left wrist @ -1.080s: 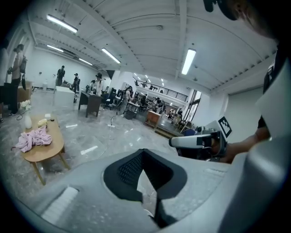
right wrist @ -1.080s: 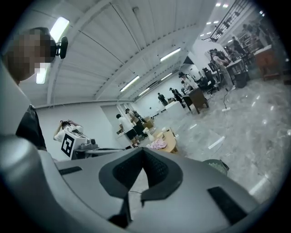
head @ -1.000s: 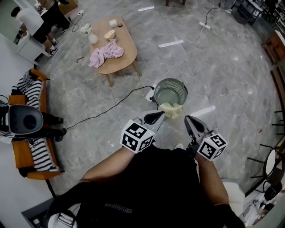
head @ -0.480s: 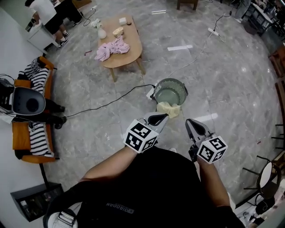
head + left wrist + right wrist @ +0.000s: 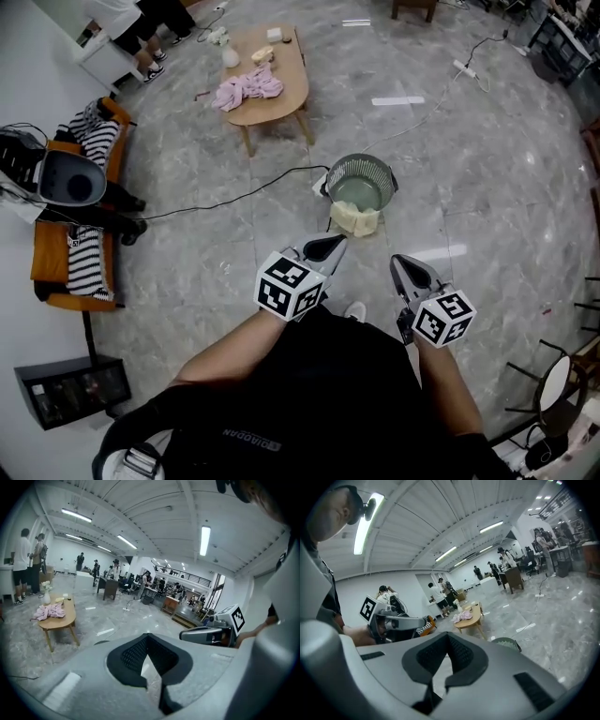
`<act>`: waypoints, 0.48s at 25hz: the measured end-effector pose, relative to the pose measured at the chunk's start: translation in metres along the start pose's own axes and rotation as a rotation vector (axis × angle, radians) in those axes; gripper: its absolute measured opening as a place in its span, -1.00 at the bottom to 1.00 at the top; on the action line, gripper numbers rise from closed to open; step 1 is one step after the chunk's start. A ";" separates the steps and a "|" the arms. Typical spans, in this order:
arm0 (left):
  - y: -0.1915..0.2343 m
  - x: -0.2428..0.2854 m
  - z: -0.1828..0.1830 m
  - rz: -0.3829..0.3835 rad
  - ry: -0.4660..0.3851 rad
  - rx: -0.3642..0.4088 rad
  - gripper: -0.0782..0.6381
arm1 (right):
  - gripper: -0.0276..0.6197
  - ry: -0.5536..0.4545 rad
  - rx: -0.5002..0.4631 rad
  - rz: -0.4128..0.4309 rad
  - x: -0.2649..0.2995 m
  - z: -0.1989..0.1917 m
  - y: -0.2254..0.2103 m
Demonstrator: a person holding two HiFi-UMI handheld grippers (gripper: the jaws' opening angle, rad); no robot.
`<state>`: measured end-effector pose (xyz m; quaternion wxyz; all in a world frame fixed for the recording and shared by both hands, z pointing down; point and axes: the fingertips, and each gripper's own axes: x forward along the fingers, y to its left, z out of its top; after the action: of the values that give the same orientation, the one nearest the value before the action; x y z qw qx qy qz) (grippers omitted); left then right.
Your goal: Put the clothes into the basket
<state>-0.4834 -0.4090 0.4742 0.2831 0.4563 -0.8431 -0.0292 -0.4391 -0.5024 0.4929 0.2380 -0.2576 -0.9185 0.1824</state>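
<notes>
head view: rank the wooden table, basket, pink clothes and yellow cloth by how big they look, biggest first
1. wooden table
2. basket
3. pink clothes and yellow cloth draped over the basket's rim: about alike. The pink pile lies farther off, so I won't rank them.

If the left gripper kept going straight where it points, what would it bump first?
Probably the grey floor beside the basket; the left gripper seems aimed just past it, though depth is hard to judge.
</notes>
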 end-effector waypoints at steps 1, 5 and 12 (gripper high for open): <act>-0.003 -0.002 -0.002 0.013 -0.003 0.002 -0.78 | -0.87 0.002 0.005 0.008 -0.003 -0.003 0.000; -0.012 -0.013 -0.009 0.059 -0.022 0.012 -0.78 | -0.87 0.003 0.032 0.036 -0.011 -0.013 0.002; -0.011 -0.025 -0.029 0.037 0.025 0.012 -0.78 | -0.87 0.017 0.006 0.017 -0.004 -0.019 0.019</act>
<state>-0.4500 -0.3895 0.4837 0.2914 0.4426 -0.8480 -0.0129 -0.4187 -0.4854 0.4984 0.2451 -0.2664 -0.9137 0.1848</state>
